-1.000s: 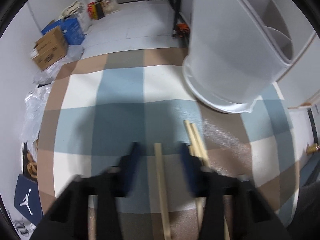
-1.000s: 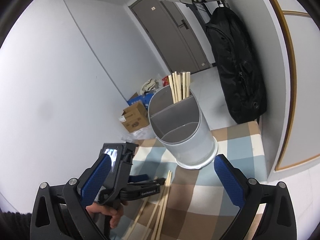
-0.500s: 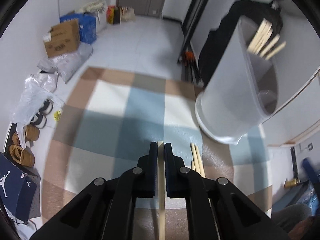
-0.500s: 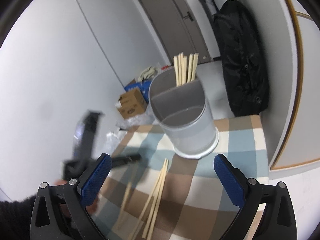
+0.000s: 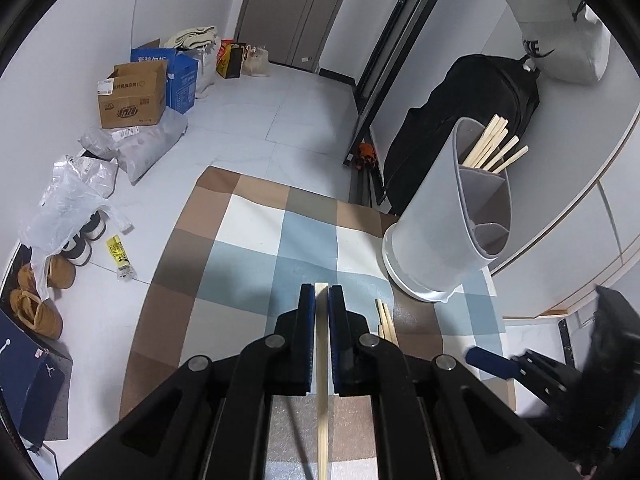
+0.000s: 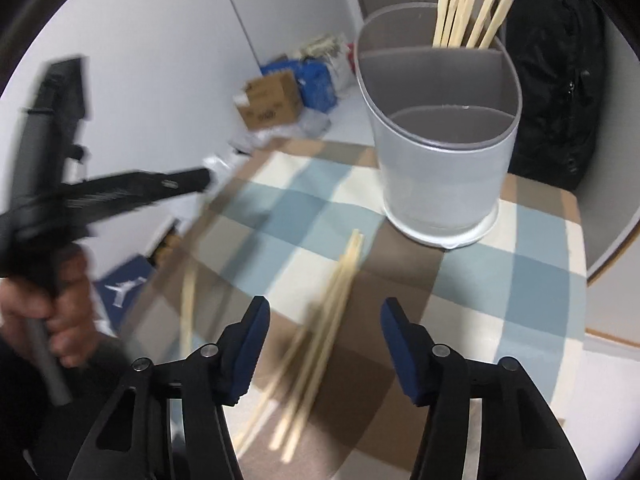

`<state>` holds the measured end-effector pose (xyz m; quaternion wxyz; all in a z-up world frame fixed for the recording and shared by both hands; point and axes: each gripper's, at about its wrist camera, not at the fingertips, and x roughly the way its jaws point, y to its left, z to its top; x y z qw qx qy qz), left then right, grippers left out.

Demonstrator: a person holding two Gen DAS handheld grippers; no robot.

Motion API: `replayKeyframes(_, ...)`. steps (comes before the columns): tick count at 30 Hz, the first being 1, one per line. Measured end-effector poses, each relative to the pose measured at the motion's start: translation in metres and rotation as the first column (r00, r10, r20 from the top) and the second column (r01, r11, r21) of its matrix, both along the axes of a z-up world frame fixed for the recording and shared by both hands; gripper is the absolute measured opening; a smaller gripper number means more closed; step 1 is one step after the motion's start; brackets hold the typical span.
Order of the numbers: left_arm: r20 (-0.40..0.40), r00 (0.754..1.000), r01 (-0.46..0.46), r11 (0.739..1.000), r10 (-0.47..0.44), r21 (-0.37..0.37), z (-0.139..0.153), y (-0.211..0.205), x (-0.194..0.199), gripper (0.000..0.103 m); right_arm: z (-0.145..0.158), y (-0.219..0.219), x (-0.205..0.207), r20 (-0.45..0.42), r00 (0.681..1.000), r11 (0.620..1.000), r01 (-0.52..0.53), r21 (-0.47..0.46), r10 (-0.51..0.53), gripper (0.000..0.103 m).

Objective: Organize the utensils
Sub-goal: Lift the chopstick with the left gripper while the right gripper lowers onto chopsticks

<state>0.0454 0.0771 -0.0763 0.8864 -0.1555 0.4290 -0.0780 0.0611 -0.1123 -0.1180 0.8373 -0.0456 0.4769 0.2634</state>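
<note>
The left gripper (image 5: 321, 300) is pinched tight on one chopstick (image 5: 322, 360). The stick runs straight between the two blue pads, and its tip pokes out just past them. From the right view the stick looks lifted off the cloth (image 5: 256, 256), but it is blurry there, so that is not sure.

The right gripper (image 6: 323, 320) is wide and holds nothing. Right below and ahead of it, more sticks (image 6: 320, 332) lie in a loose pile on the cloth. They lie between its two fingers, but nothing touches them.

The holder (image 6: 440, 168) stands ahead of both grippers, off to the right of the left one and a little to the right of the right one. It has parts inside. Some sticks (image 6: 468, 16) stand in the far part. The near part looks empty.

The step in hand seems to be this: carry the held stick to the holder. Next, the left gripper would need to go up and to the right, over the rim. It should tip the stick so one end points down into the far part with the other sticks, then let go. The right gripper looks ready to come down and pinch a stick from the pile.
</note>
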Motion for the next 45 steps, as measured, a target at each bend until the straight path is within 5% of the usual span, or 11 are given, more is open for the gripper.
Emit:
replayKeyframes(3, 0.009, 1.000, 0.005, 1.000, -0.005, -0.021, 0.004, 0.006, -0.003, 0.003, -0.011, 0.012, 0.013, 0.003, 1.000, 0.996, 0.005, -0.092, -0.004, 0.038)
replayKeyframes(7, 0.045, 0.999, 0.006, 1.000, -0.005, -0.024, 0.013, 0.011, -0.007, 0.002, -0.022, 0.027, 0.023, -0.041, 0.999, 0.995, -0.018, -0.097, 0.014, 0.026)
replayKeyframes(14, 0.055, 0.998, -0.005, 0.998, 0.008, -0.062, 0.014, 0.029, -0.008, 0.002, -0.028, 0.037, 0.034, -0.181, 0.983, 0.999, 0.008, 0.032, -0.002, 0.025)
replayKeyframes(28, 0.045, 0.999, -0.024, 0.991, 0.030, -0.135, 0.015, 0.045, -0.008, 0.002, -0.036, 0.046, 0.052, -0.230, 0.968, 0.994, 0.078, -0.081, -0.095, 0.024)
replayKeyframes(45, 0.034, 0.998, -0.042, 0.989, 0.047, -0.143, 0.015, 0.049, -0.009, 0.003, -0.043, 0.051, 0.048, -0.240, 0.965, 0.991, 0.082, -0.104, -0.105, 0.023)
